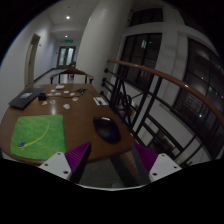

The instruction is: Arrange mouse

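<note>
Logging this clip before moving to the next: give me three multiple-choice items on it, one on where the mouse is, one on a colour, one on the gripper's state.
1. Where is the mouse?
A. on the table, beside the green mat
B. between the fingers
C. on the floor

2. What colour is the mat?
A. red
B. green
C. blue

3. How are the fingers of the gripper?
A. shut on the mouse
B. shut on the mat
C. open, holding nothing

Key: 1 A, it rests on the table beyond the fingers. 2 B, it is bright green. 3 C, a wide gap separates them.
</note>
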`<state>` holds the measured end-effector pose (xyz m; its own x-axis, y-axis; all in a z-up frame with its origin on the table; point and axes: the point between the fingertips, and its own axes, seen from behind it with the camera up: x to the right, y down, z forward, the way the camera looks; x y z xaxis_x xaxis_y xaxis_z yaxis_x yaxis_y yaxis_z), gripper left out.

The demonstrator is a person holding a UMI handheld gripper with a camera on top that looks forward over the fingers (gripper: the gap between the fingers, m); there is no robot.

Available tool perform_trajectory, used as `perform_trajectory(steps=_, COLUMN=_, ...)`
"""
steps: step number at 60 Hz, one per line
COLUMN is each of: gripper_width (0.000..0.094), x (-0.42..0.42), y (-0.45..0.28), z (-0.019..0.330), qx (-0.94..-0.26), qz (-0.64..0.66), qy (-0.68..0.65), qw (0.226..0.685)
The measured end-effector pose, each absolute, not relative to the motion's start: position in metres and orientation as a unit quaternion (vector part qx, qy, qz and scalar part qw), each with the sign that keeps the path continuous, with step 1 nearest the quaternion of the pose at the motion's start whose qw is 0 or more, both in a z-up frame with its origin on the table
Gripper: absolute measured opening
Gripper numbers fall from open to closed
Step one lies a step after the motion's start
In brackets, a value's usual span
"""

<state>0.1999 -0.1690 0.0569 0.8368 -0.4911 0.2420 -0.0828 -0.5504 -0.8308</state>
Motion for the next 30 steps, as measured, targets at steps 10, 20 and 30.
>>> perform_trajectory(steps=10, gripper_width=0.0832, x=0.224, y=-0.118, z=0.039, qx=-0.849, qz=-0.186, qy=0.151, qw=0.470)
perform_trajectory(steps=20, gripper_width=0.0828, x=0.232, y=-0.095, z=0.023, qx=-0.863, qz=-0.175, qy=0.120, qw=0.458)
perform_trajectory(steps=30, gripper_width=0.0786, x=0.236, y=-0.088, z=0.023, qx=-0.867, qz=-0.179, qy=0.129, qw=0.447)
